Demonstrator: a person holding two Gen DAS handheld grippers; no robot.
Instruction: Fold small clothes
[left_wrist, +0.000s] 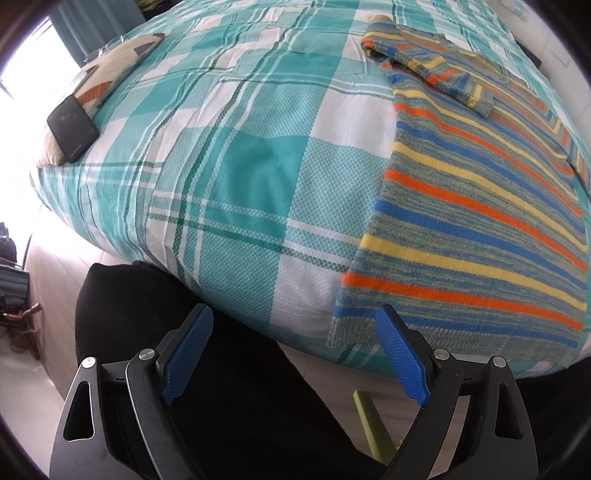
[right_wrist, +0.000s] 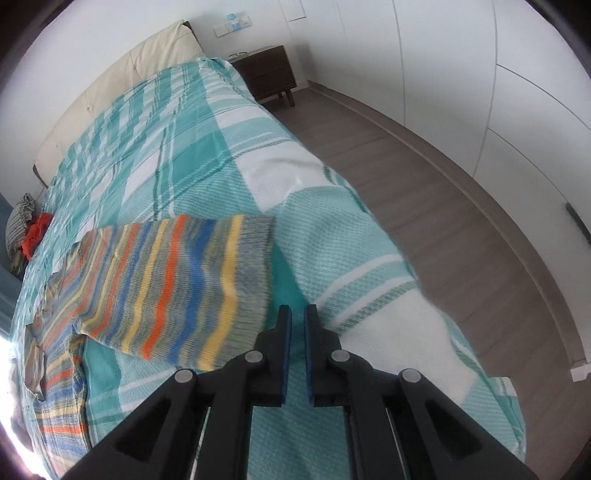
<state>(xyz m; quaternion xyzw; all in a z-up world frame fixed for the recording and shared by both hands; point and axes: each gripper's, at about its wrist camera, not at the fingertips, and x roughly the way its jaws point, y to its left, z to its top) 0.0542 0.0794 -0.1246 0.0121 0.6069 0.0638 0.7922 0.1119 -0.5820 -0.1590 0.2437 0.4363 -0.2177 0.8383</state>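
Teal-and-white plaid covers one bed (left_wrist: 229, 177), and on it lies one striped sweater (left_wrist: 480, 229), spread flat near the foot edge with a sleeve folded across its chest. Left claw (left_wrist: 293, 350) hangs wide apart just off the hem, holding nothing. Right claw (right_wrist: 297, 321) hovers beside the hem, pads nearly together and empty; one phone (left_wrist: 73, 130) rests on one pillow (left_wrist: 110, 74).

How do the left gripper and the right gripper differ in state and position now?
The left gripper is open wide; the right gripper is almost closed, with a thin gap. The left one is near the sweater hem corner; the right one is beside the hem. Both hold nothing and have blue pads.
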